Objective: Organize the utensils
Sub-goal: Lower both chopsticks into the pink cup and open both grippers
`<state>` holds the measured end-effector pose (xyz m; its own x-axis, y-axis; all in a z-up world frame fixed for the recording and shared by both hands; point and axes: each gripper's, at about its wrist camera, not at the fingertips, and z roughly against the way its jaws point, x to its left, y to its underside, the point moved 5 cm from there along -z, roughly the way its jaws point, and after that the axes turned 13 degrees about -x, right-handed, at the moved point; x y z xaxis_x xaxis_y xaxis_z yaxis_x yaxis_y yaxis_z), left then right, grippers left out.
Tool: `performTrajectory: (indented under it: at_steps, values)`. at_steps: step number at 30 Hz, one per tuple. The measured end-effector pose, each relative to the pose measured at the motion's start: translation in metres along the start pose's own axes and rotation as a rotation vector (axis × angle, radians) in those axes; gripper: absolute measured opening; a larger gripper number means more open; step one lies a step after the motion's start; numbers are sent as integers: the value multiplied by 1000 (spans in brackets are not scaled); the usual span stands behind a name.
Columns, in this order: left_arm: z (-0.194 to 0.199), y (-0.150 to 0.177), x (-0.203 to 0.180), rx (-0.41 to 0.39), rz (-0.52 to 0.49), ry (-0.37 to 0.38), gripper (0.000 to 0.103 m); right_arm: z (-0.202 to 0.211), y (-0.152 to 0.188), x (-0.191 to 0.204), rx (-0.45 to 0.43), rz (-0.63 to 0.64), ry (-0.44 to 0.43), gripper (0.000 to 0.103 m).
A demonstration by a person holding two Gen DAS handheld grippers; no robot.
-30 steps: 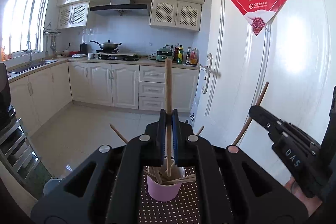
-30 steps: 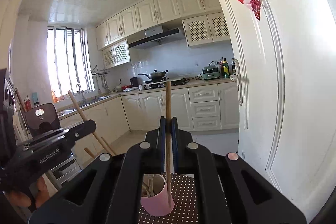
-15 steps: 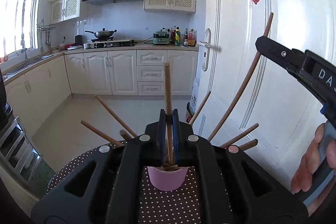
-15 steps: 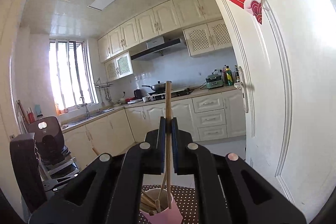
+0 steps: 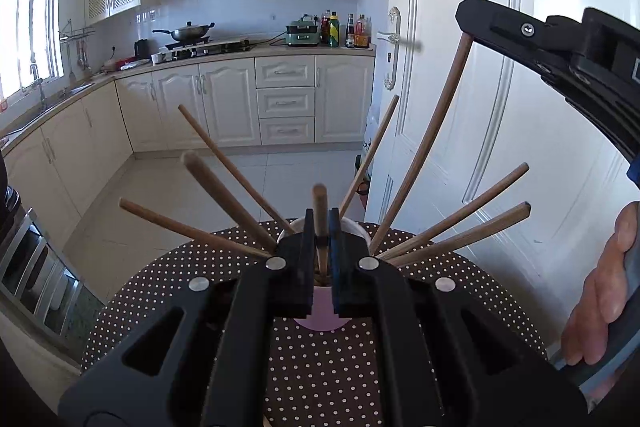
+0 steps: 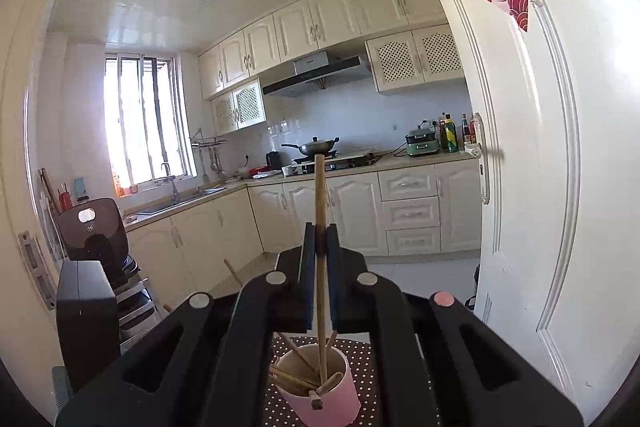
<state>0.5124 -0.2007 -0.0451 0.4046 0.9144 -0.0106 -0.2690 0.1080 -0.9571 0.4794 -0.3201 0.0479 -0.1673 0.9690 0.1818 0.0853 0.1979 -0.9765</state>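
Observation:
A pink cup (image 6: 334,401) stands on a round table with a dotted brown cloth (image 5: 160,291), with several wooden chopsticks fanning out of it. My left gripper (image 5: 320,241) hovers right over the cup (image 5: 320,325), shut on a chopstick (image 5: 319,203) whose lower end reaches into it. My right gripper (image 6: 320,243) is shut on another chopstick (image 6: 320,195), which stands upright with its tip inside the cup. In the left wrist view the right gripper (image 5: 468,21) shows at the upper right, and its long chopstick (image 5: 436,115) slants down to the cup.
A person's hand (image 5: 600,307) holds the right gripper's handle. A white door (image 5: 500,147) with a lever handle (image 5: 394,47) stands close on the right. A black appliance and rack (image 6: 88,307) are at the left. Beyond the table's edge lies tiled floor (image 5: 152,195).
My left gripper has sunk and tipped down toward the cup, so the fanned chopsticks now surround it. The right gripper drifted slightly; the left gripper has dropped out of the right wrist view.

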Motion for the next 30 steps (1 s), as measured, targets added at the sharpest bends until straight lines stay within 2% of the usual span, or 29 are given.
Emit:
performTrajectory:
  at_steps: [3,12,15,16,17,18,22,26,30]
  values:
    - [-2,5,4,29,20,3,7,-2,5,1,23,10,1,4]
    - [9,6,8,33,49,4,8,-5,22,0,88,23,12,4]
    - [14,6,7,21,56,8,21,-6,27,1,111,28,11,4]
    - [17,5,6,11,53,4,32,-6,29,2,120,34,12,4]
    - [18,4,6,1,50,-3,49,-7,31,3,126,37,13,4]
    - [22,2,6,-19,46,-11,53,-7,33,3,137,37,14,4]
    - [30,-2,4,-38,49,-12,54,-6,36,2,151,39,22,4]
    - [34,-9,4,-48,57,-20,61,-4,36,0,166,37,25,4]
    - [36,-14,7,-49,48,-30,61,-2,35,-1,177,13,31,5]
